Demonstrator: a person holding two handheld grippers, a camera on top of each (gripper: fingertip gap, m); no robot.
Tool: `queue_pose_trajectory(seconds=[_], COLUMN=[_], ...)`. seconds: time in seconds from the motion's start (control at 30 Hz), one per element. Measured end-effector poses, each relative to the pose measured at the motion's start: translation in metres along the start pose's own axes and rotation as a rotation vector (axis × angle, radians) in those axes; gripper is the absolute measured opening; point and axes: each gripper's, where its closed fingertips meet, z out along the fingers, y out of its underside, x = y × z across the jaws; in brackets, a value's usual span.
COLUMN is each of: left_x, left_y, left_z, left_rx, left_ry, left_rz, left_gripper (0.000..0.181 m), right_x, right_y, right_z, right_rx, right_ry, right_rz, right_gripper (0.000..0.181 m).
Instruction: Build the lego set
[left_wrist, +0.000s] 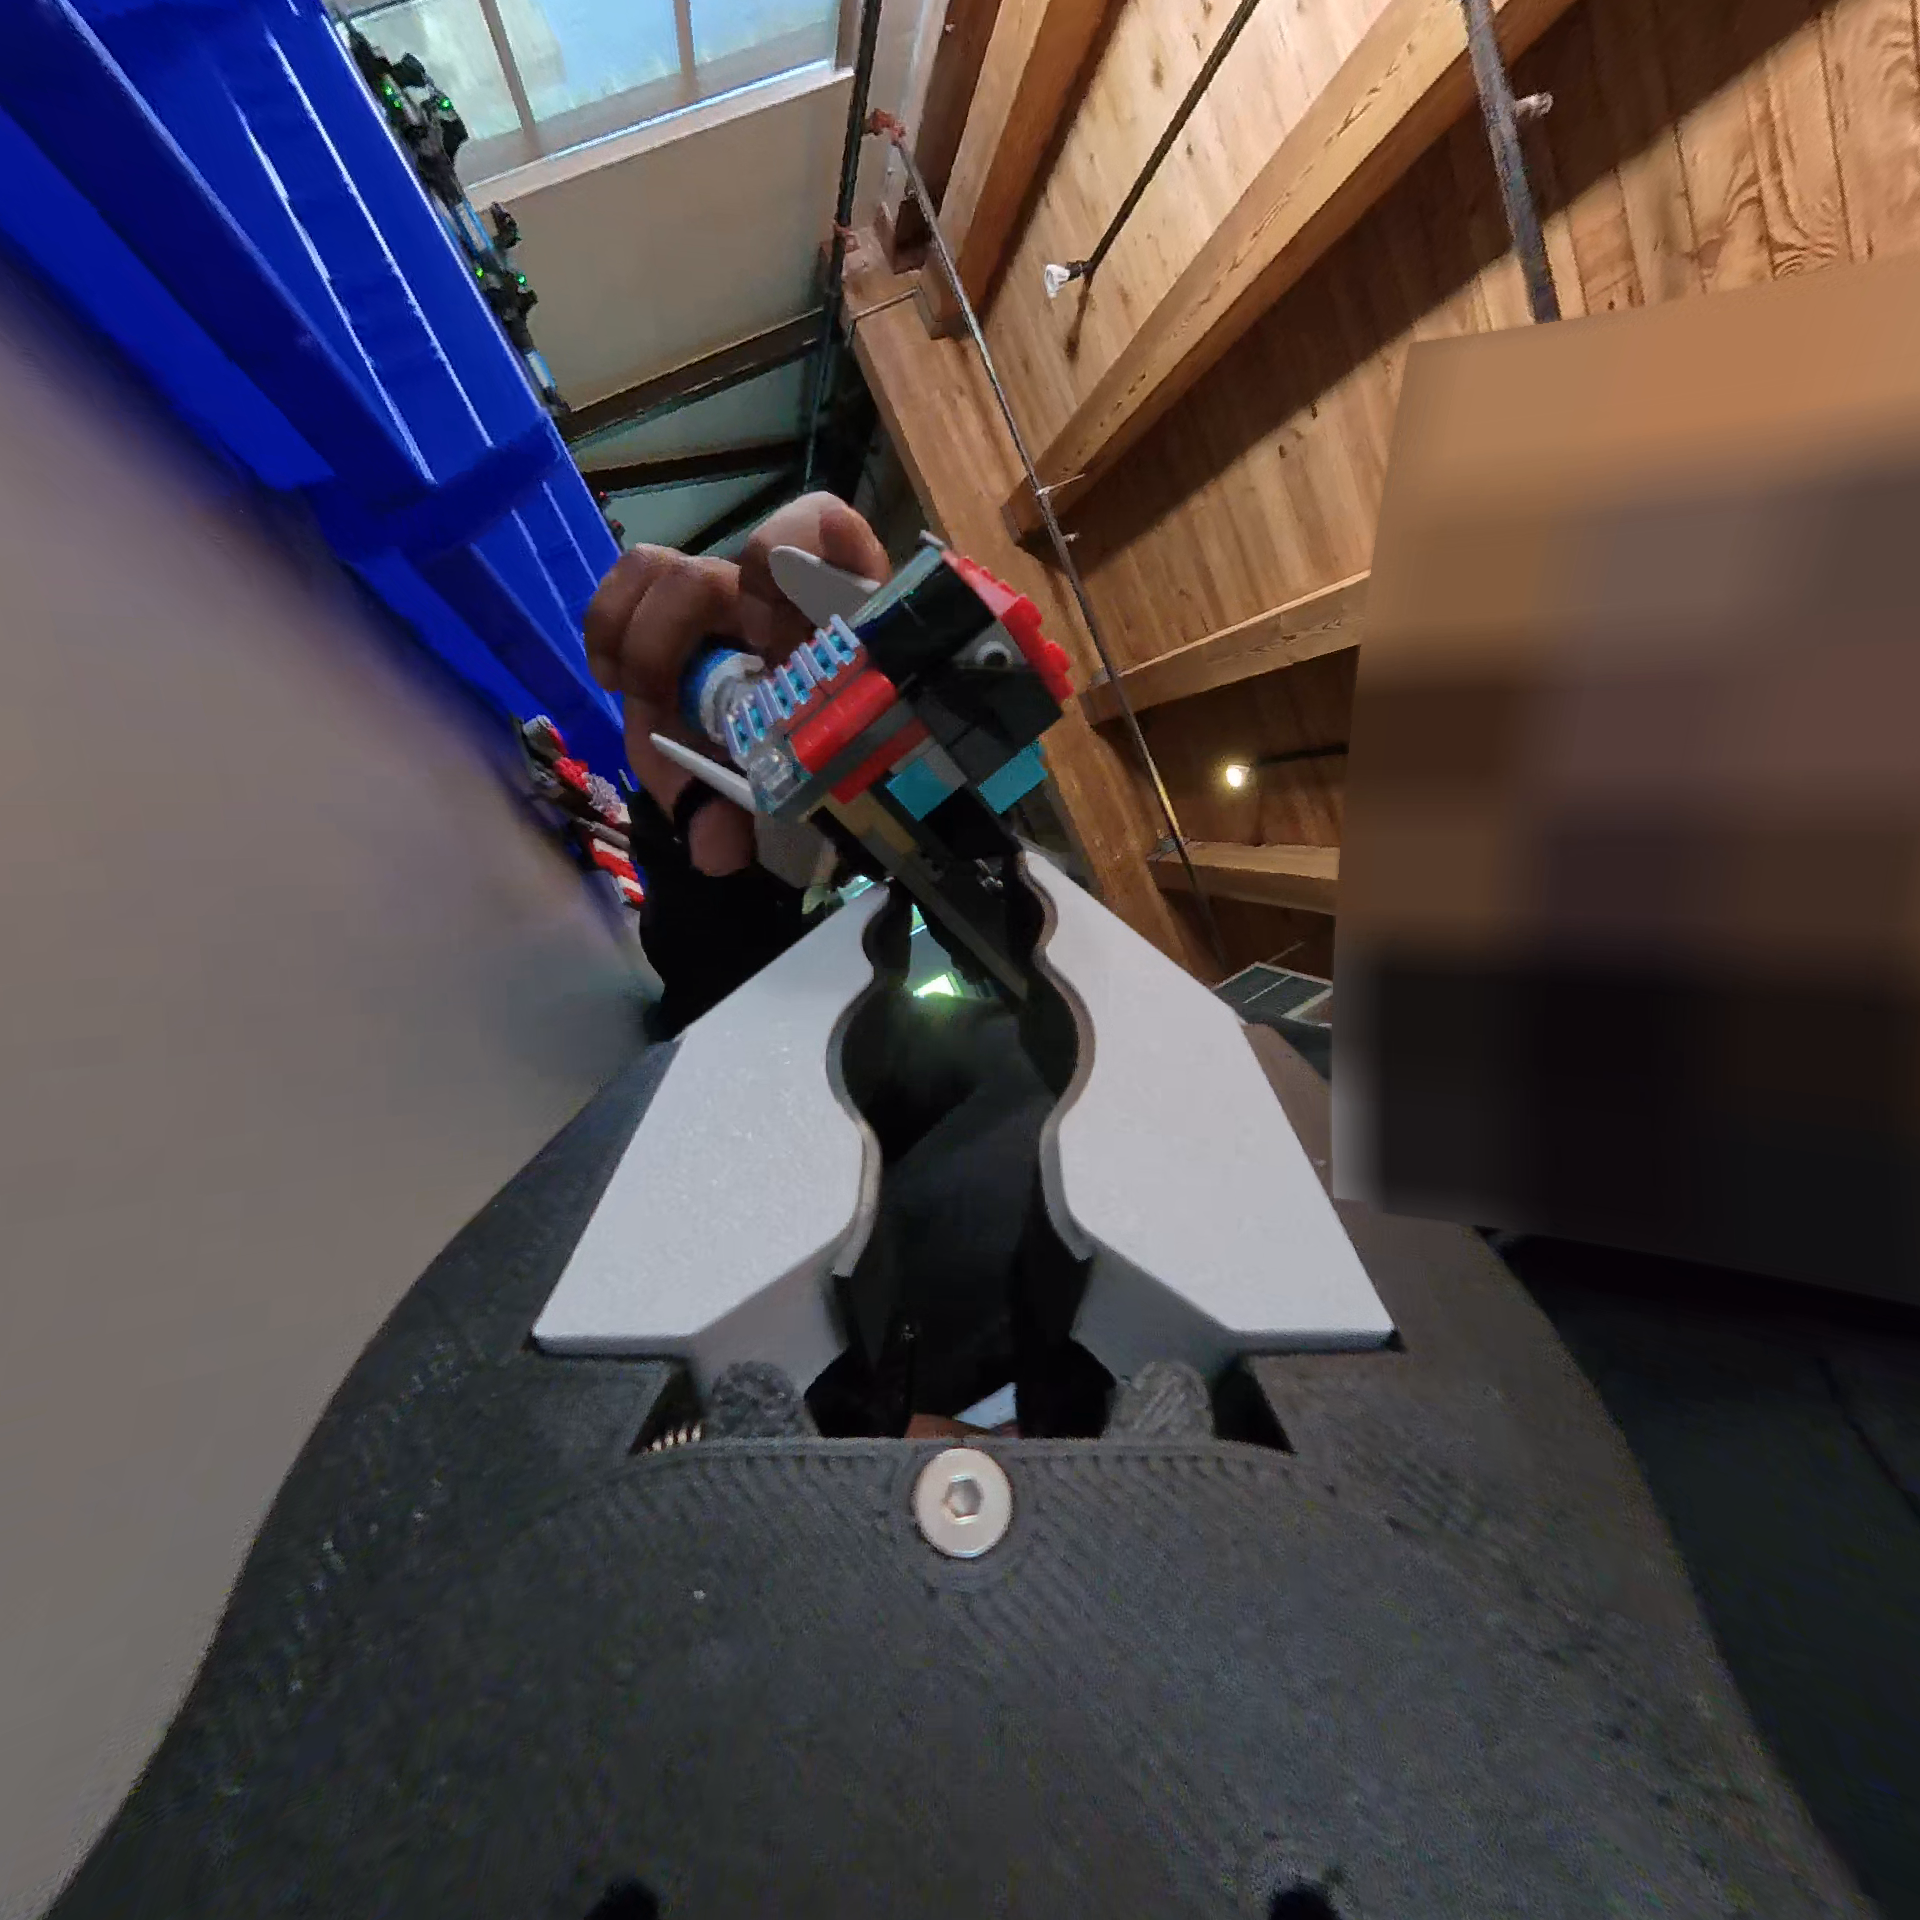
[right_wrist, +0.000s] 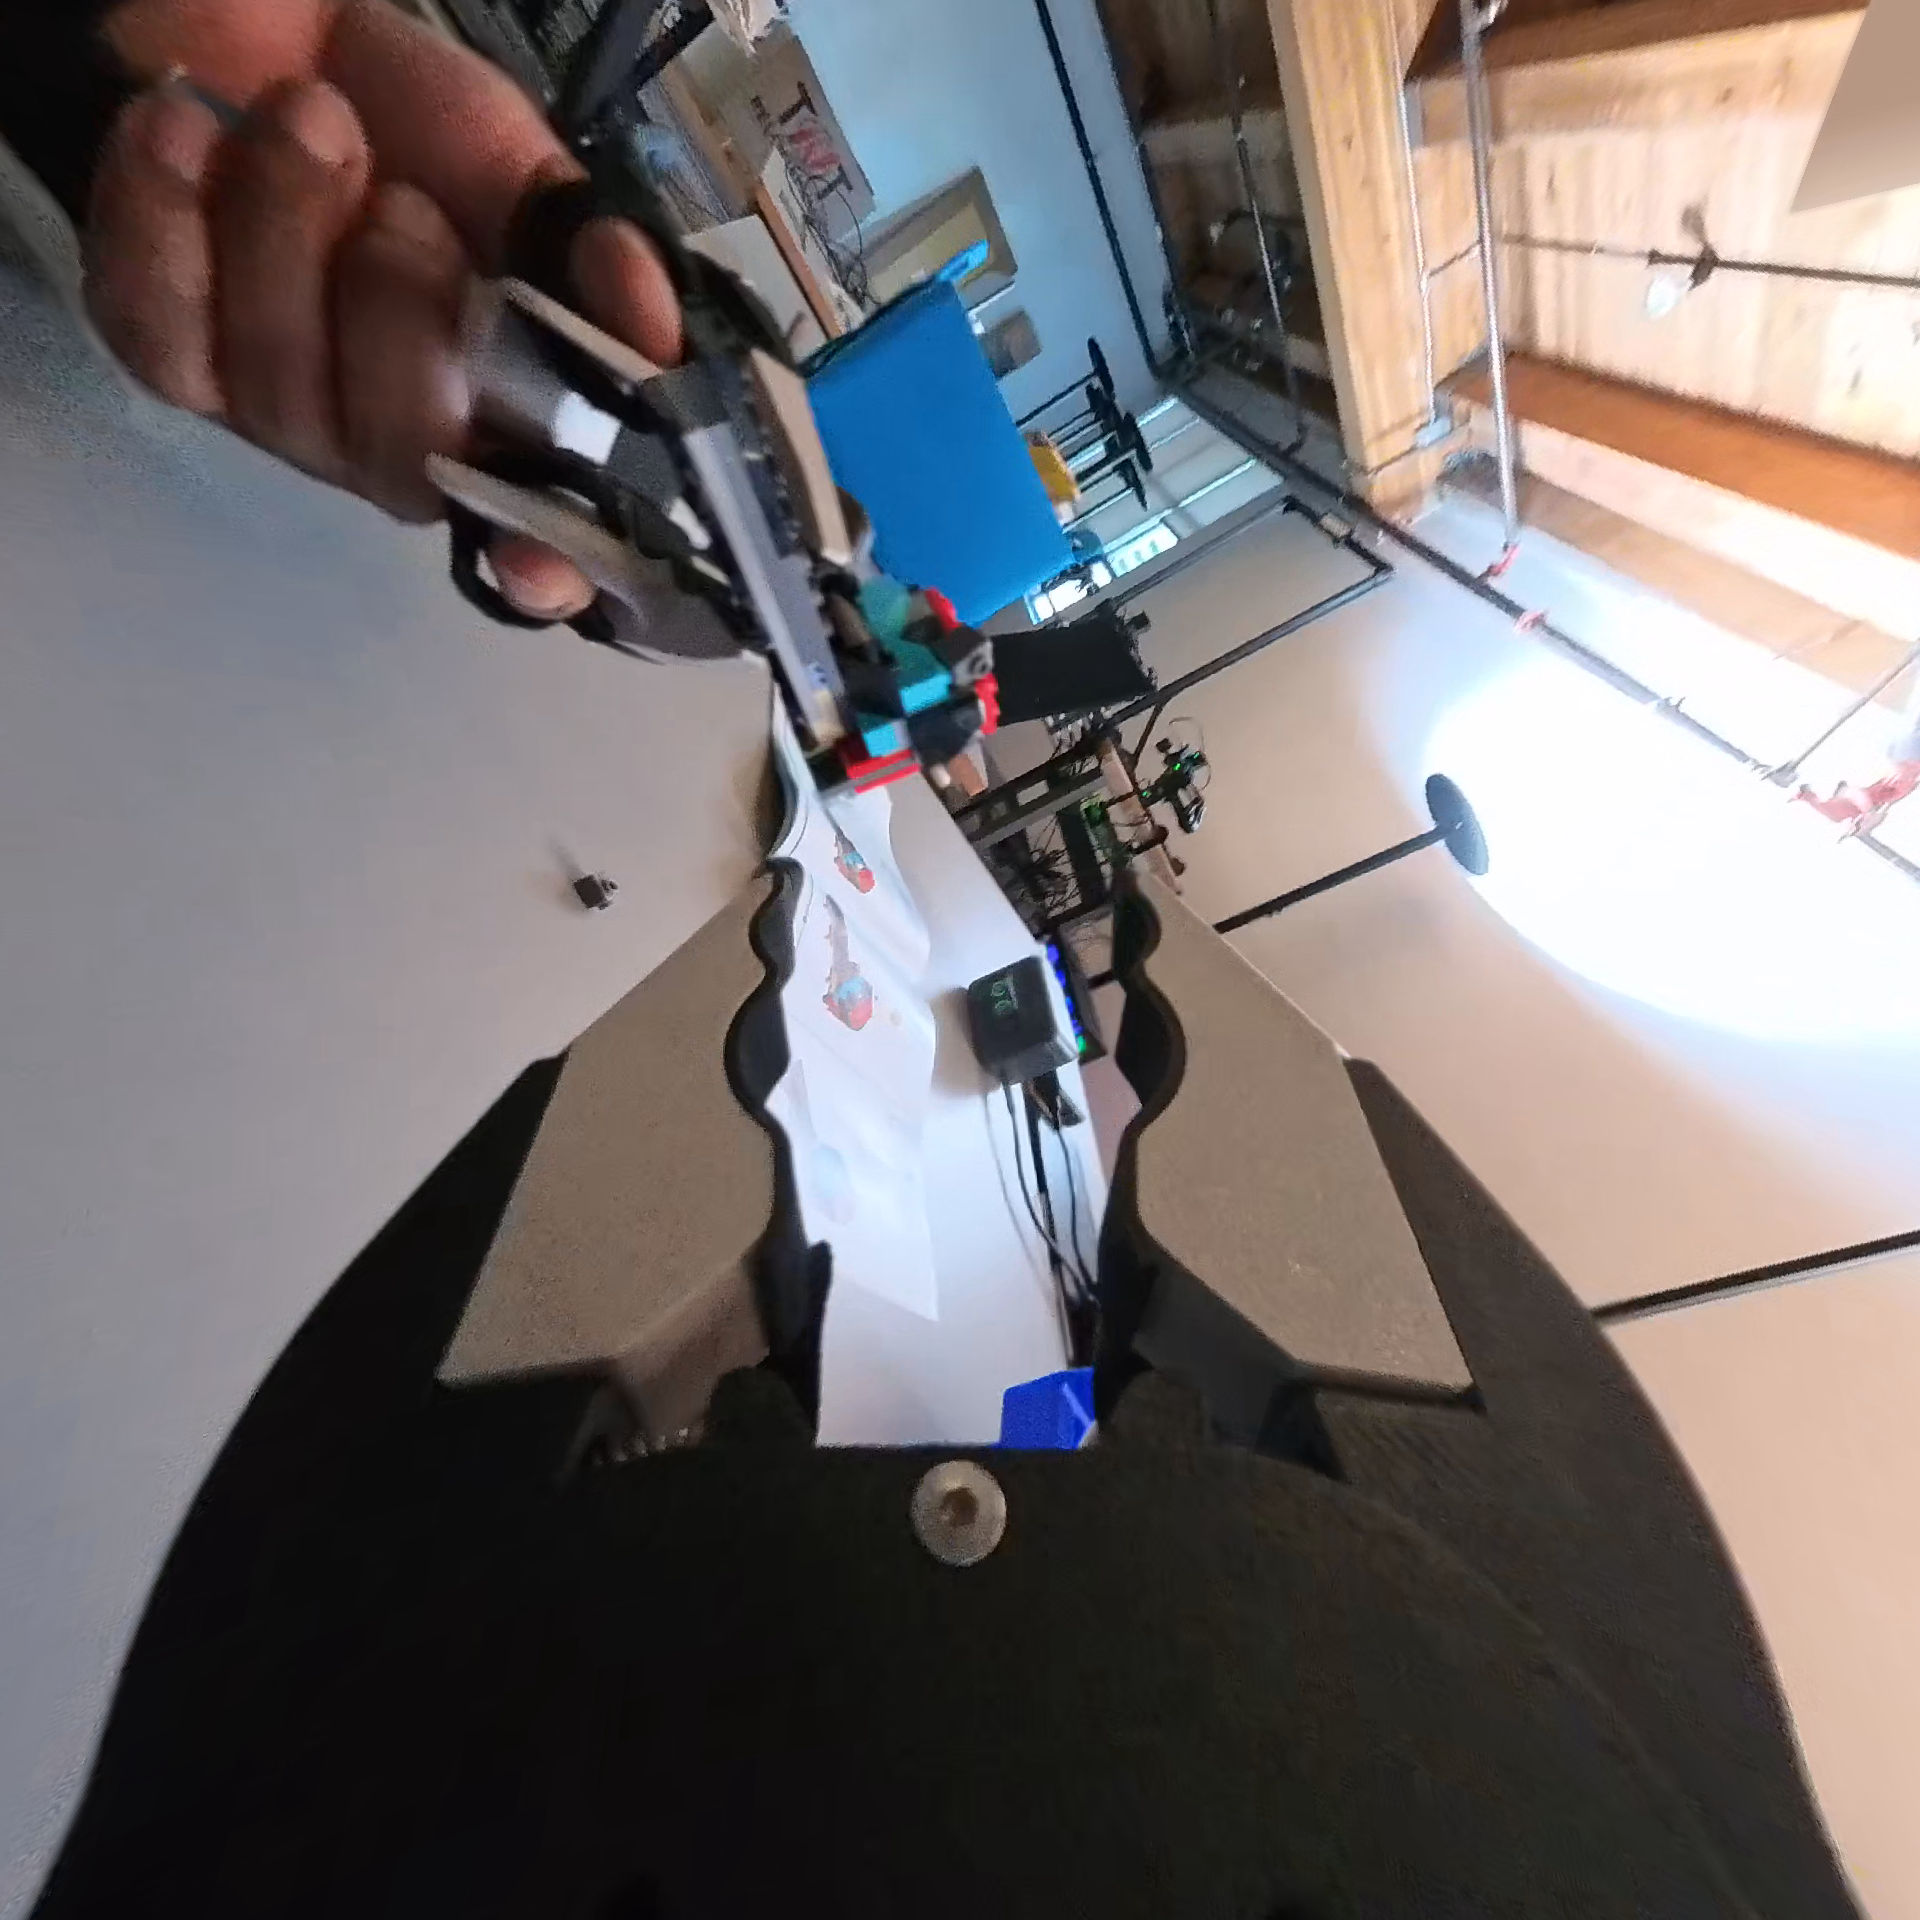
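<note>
Gripping one lego model (left_wrist: 914, 717), perhaps by its base, left gripper (left_wrist: 961, 914).

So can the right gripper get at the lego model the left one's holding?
Probably yes: the right gripper is open and empty, and the lego model sticks out beyond the left gripper with nothing between them.

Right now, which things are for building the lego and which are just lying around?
For the job:
lego model
left gripper, clamping the model
right gripper, open
instruction booklet
loose lego pieces

Just lying about:
black device with green digits
cables
round-based stand
</note>
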Motion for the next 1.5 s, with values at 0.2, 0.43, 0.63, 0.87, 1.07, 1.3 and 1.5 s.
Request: queue_pose_trajectory(seconds=[0.2, 0.43, 0.63, 0.87, 1.07, 1.3, 1.5], left_x=[0.004, -0.002, -0.003, -0.003, 0.000, 0.000, 0.003], left_y=[0.017, 0.031, 0.039, 0.044, 0.046, 0.049, 0.051], left_z=[0.022, 0.036, 0.046, 0.049, 0.049, 0.054, 0.057], left_rx=[-0.069, -0.120, -0.141, -0.145, -0.144, -0.148, -0.148], left_ry=[-0.092, -0.210, -0.220, -0.214, -0.204, -0.203, -0.194], left_rz=[-0.004, -0.031, -0.044, -0.062, -0.071, -0.079, -0.076], left_gripper=[0.019, 0.019, 0.019, 0.019, 0.019, 0.019, 0.019], right_x=[-0.016, -0.022, -0.012, -0.015, -0.015, -0.015, -0.017], right_y=[-0.014, -0.021, -0.029, -0.035, -0.037, -0.042, -0.043], right_z=[-0.004, -0.013, -0.019, -0.020, -0.019, -0.020, -0.020], right_rx=[0.053, 0.100, 0.139, 0.147, 0.149, 0.163, 0.164], right_ry=[0.049, 0.060, 0.088, 0.049, 0.055, 0.066, 0.059], right_rz=[-0.141, -0.157, -0.118, -0.150, -0.160, -0.150, -0.156], right_gripper=[0.067, 0.073, 0.077, 0.068, 0.069, 0.069, 0.062])
